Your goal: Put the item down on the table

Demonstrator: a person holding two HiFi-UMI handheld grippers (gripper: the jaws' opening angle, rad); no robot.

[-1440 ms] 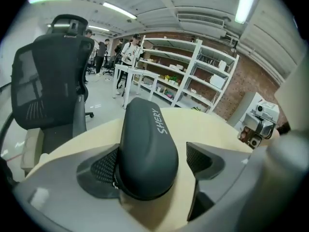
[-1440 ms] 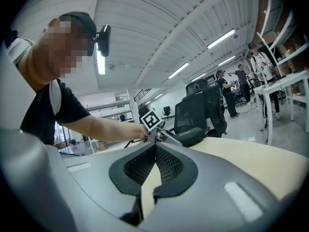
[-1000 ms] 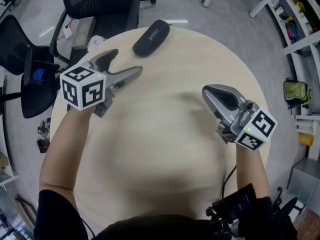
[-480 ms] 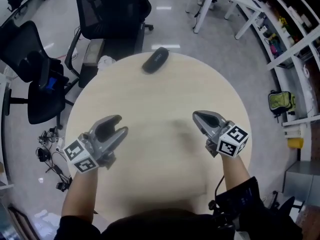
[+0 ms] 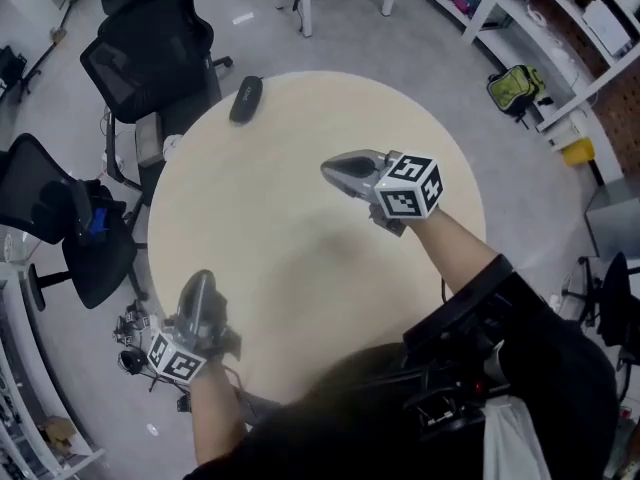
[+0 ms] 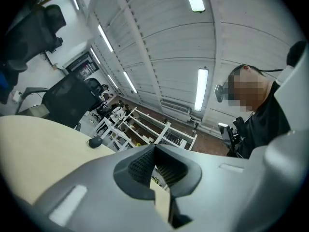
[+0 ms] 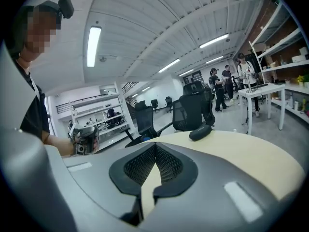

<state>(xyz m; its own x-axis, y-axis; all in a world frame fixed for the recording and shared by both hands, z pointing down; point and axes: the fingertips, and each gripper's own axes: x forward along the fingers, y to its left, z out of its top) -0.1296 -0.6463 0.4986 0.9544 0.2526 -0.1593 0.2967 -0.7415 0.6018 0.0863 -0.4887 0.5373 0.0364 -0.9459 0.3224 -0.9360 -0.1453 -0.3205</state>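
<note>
A black oblong case [image 5: 245, 99] lies alone at the far edge of the round beige table [image 5: 300, 268], with both grippers well away from it. My left gripper [image 5: 200, 286] hovers at the table's near left edge; its jaws have just been closing and now meet with nothing between them [image 6: 155, 149]. Over the middle right of the table my right gripper [image 5: 335, 168] is shut and empty [image 7: 155, 146]. The case also shows small and far off in the left gripper view [image 6: 95, 142] and in the right gripper view [image 7: 200, 133].
Black office chairs [image 5: 150, 53] stand behind the table, and another [image 5: 60, 223] stands at its left. White desks and shelves [image 5: 560, 28] line the far right, with a green bag [image 5: 510, 88] on the floor. People stand far off [image 7: 244, 81].
The left gripper has drawn back from beside the case to the near left table edge and its jaws have closed. The right gripper has risen and shifted. The case stays put.
</note>
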